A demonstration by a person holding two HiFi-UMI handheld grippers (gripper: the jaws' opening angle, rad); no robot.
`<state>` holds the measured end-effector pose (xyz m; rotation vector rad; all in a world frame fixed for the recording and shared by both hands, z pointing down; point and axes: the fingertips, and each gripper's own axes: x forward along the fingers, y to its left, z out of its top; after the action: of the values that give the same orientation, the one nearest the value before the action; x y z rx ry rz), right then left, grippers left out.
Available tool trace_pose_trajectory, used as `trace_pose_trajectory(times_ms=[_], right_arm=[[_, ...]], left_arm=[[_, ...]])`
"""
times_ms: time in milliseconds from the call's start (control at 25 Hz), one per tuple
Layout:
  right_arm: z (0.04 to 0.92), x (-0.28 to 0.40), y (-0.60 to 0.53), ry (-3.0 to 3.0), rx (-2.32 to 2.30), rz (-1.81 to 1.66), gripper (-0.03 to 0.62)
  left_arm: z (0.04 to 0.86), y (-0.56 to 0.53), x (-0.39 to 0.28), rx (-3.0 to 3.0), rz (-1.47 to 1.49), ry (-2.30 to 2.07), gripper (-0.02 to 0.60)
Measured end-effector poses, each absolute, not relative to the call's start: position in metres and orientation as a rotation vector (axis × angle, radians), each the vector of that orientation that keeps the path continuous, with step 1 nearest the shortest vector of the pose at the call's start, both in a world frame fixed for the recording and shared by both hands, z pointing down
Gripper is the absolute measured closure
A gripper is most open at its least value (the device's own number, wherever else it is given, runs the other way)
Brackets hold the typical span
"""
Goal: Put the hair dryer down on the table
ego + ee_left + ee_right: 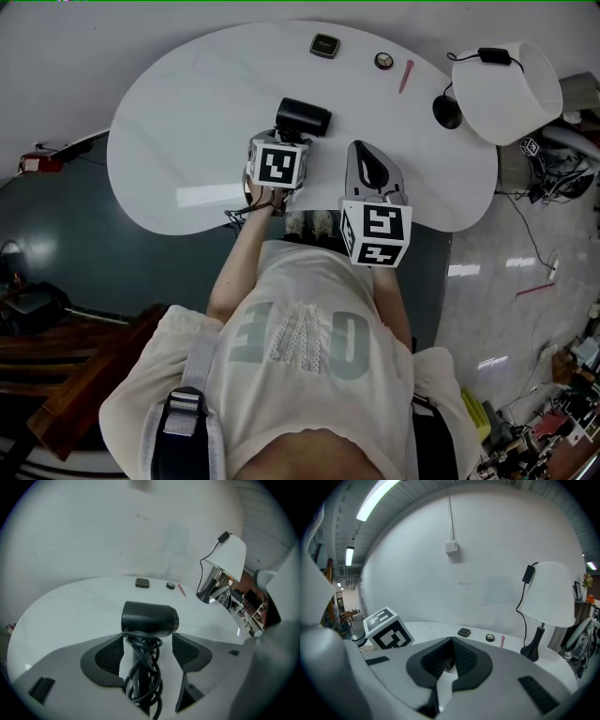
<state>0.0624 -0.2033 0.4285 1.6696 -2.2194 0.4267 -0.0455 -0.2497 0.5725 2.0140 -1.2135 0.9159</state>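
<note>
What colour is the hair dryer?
Black. The hair dryer shows best in the left gripper view.

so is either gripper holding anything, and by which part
Nothing is held. The left gripper stands open around the hair dryer, pads clear of its cord-wrapped handle; the right gripper is shut and empty.

Between the jaws of my left gripper (149,648), the hair dryer (150,618) is matt black plastic with a soft sheen along its barrel. The cord (143,672) wound round its handle looks like smooth, slightly glossy rubber. My pads (108,656) are dark, ribbed and rough-looking, set in smooth matt grey plastic. The table (70,606) under the tool is white, polished and glossy. Beyond my right gripper (451,653), the lamp shade (548,595) looks like matt white cloth or paper, and its base (533,651) is glossy black.
</note>
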Motion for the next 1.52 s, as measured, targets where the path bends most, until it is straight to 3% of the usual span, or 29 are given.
trace_pose_trajectory(times_ms=[560, 760, 920, 1520], right_arm=[[0.320, 0.040, -0.248, -2.482, 1.706, 0.192, 0.589], [0.280, 0.019, -0.232, -2.610, 1.667, 0.134, 0.589], [0.261, 0.011, -0.223, -2.686, 1.660, 0.111, 0.589], [0.268, -0.006, -0.225, -2.656, 1.645, 0.142, 0.589]], left_arm=[[0.331, -0.273, -0.057, 2.489, 0.416, -1.573, 0.298], [0.277, -0.255, -0.081, 2.554, 0.149, -1.761, 0.475], [0.253, -0.238, -0.106, 2.525, 0.072, -1.945, 0.574], [0.233, -0.217, -0.128, 2.520, -0.071, -2.036, 0.575]])
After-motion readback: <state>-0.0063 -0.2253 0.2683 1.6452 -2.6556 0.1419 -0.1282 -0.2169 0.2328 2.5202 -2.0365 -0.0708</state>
